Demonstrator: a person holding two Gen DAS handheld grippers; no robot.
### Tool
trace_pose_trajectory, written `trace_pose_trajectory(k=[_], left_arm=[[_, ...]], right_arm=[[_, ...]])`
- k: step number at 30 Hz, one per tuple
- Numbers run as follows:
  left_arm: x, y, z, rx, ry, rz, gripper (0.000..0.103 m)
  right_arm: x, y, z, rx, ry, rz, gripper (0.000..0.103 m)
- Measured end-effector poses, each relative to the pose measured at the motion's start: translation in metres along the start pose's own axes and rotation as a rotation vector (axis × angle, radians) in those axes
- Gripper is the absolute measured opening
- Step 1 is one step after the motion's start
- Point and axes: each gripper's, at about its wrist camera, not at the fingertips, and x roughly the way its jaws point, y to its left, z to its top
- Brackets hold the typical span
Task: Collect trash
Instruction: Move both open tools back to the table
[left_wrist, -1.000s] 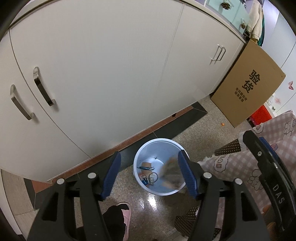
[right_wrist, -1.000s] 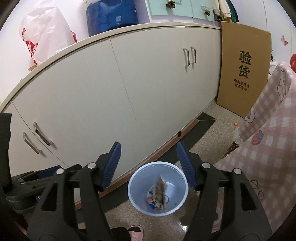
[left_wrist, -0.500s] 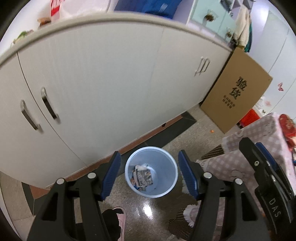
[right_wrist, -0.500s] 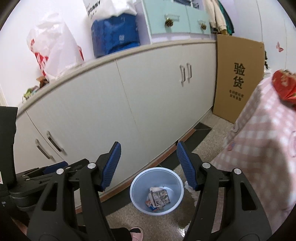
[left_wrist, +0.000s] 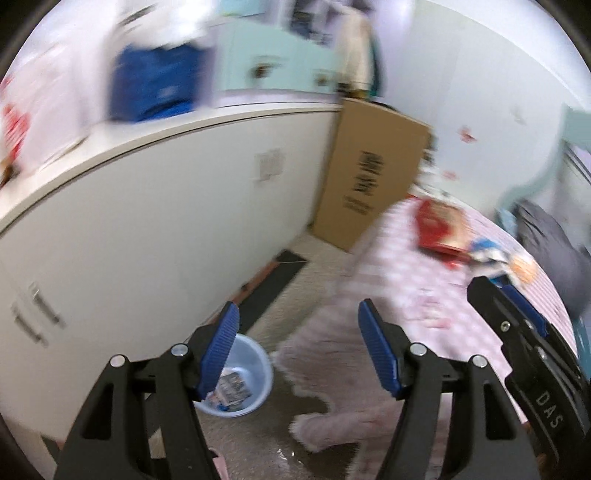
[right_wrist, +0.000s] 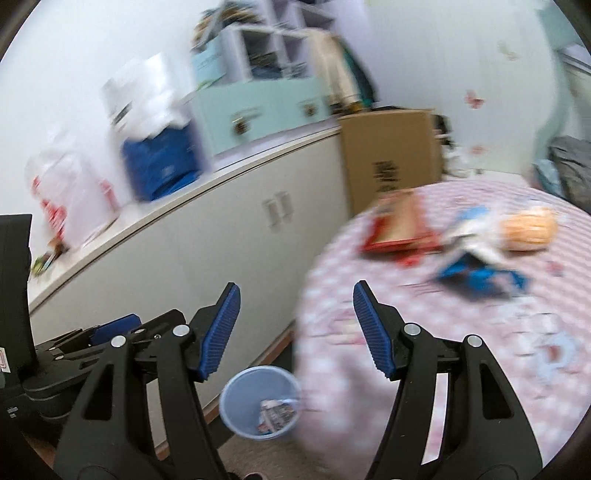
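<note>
Pale blue bin (right_wrist: 260, 400); pink checked tablecloth (right_wrist: 461, 332) (blurred); red wrapper (right_wrist: 397, 227).

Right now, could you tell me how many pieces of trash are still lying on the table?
3, though blur may hide more: a red packet nearest the cardboard box, a blue-and-white wrapper in the middle, and an orange bag beyond it.

pink checked table (right_wrist: 461, 332) bears red wrapper (right_wrist: 399, 229), blue wrapper (right_wrist: 476, 273).

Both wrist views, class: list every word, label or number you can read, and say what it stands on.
"DAS": white letters on the black body of the right hand-held gripper, seen at the right edge of the left wrist view.
Cardboard box: dark print, too blurred to read.
Red packet on the checked tablecloth: blurred, unreadable.
Trash in the blue bin: print too small.
</note>
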Motion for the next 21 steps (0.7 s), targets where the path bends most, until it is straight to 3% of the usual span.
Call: trace_pose_trajectory(k=[6,10,17,21], left_arm=[[0.019,-0.11,-0.002,0.252,0.017,-0.089,0.066],[0.031,-0.165,-0.008,0.389,0.011,-0.102,0.066],[0.054,-0.202,0.005,0.413,0.026,-0.12,0.066],[0.063,-0.211,0.011,0.455,0.018,-0.084,0.066]], right_arm=[[-0.034,-0.099,0.008,0.139,-0.037,-0.132,0.065],[-0.047,-0.15,0.006,0.213,-0.038,-0.181,0.065],[-0.049,-0.202,0.01,0.274,-0.026,-0.193,0.065],[-0.045,-0.212,0.013,0.28,-0.02,-0.181,0.067]])
